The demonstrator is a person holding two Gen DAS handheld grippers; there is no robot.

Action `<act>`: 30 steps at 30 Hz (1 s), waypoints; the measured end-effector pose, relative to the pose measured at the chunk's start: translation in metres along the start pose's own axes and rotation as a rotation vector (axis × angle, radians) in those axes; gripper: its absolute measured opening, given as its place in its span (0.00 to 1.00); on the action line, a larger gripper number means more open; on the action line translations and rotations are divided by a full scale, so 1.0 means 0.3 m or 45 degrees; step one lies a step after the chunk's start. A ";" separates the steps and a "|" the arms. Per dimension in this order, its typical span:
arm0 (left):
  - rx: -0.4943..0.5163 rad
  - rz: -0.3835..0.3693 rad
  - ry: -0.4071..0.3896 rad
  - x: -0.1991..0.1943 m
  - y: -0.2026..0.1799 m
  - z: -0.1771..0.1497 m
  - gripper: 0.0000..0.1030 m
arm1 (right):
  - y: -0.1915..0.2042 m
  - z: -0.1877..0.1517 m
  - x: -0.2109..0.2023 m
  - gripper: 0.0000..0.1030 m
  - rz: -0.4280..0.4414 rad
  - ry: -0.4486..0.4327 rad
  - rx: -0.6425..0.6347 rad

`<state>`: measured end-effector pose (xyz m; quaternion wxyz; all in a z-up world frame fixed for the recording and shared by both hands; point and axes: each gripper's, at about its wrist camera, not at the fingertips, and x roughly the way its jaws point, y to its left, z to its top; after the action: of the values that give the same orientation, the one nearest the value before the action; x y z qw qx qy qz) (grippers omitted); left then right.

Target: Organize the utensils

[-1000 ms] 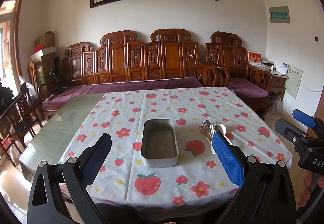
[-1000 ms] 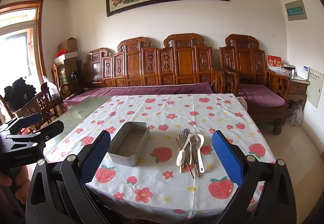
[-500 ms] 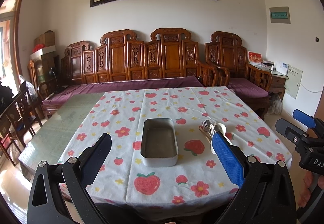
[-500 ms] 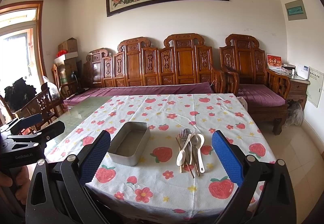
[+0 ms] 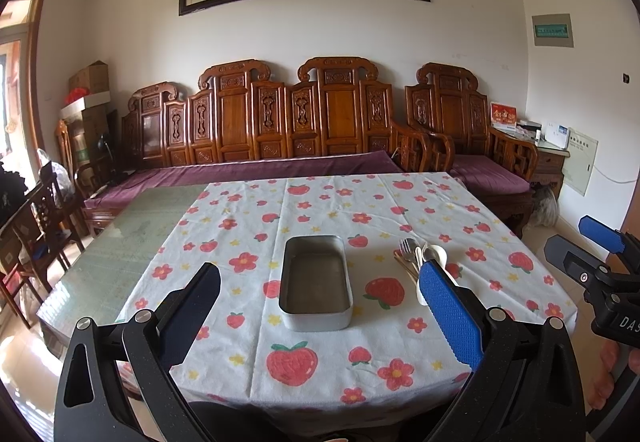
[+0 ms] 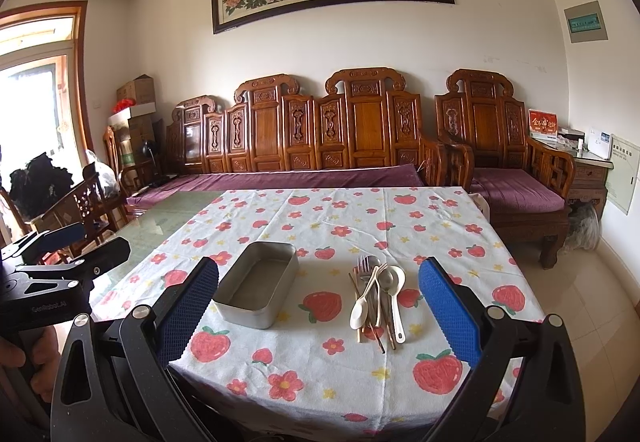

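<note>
Utensils point(image 6: 378, 296) lie in one loose pile on the strawberry-print tablecloth point(image 6: 340, 214), ahead of the right claw point(image 6: 320, 306) and between its two spread fingers, nearer the right one. Countable in the pile: one fork, one metal spoon and two white spoons, plus a few thin sticks that may be chopsticks; their number cannot be told. One metal tray point(image 6: 258, 290) sits just left of the pile, apart from it, and nothing is in it. From the left claw point(image 5: 320, 306) the same tray point(image 5: 316, 282) lies straight ahead between its fingers, with the pile point(image 5: 416, 256) to the right, partly hidden behind the blue pad point(image 5: 450, 314) of its right finger. Both claws are released, wide apart and hold nothing; both hang short of the desk point(image 5: 120, 266) edge. Each claw shows at the side of the other's view, gripped by a hand point(image 6: 36, 354)
</note>
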<state>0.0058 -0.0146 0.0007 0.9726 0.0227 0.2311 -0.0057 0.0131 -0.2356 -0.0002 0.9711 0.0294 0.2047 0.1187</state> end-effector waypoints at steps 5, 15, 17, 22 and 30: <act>0.000 0.000 0.000 0.001 -0.002 0.001 0.94 | 0.001 0.001 -0.001 0.98 -0.001 -0.001 0.002; 0.000 0.001 -0.001 0.000 -0.001 0.000 0.94 | -0.001 0.000 -0.002 0.98 0.000 -0.002 0.001; -0.001 0.001 -0.001 0.000 -0.002 0.000 0.94 | 0.000 0.000 -0.002 0.98 0.000 -0.002 0.001; 0.001 0.000 0.002 -0.001 0.006 0.000 0.94 | -0.001 0.000 -0.001 0.98 -0.001 -0.003 0.002; 0.000 -0.009 0.016 -0.010 -0.017 0.008 0.94 | -0.001 -0.005 0.000 0.98 0.000 0.004 0.005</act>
<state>0.0040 -0.0199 0.0039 0.9712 0.0220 0.2372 -0.0091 0.0125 -0.2359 -0.0014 0.9708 0.0309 0.2064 0.1184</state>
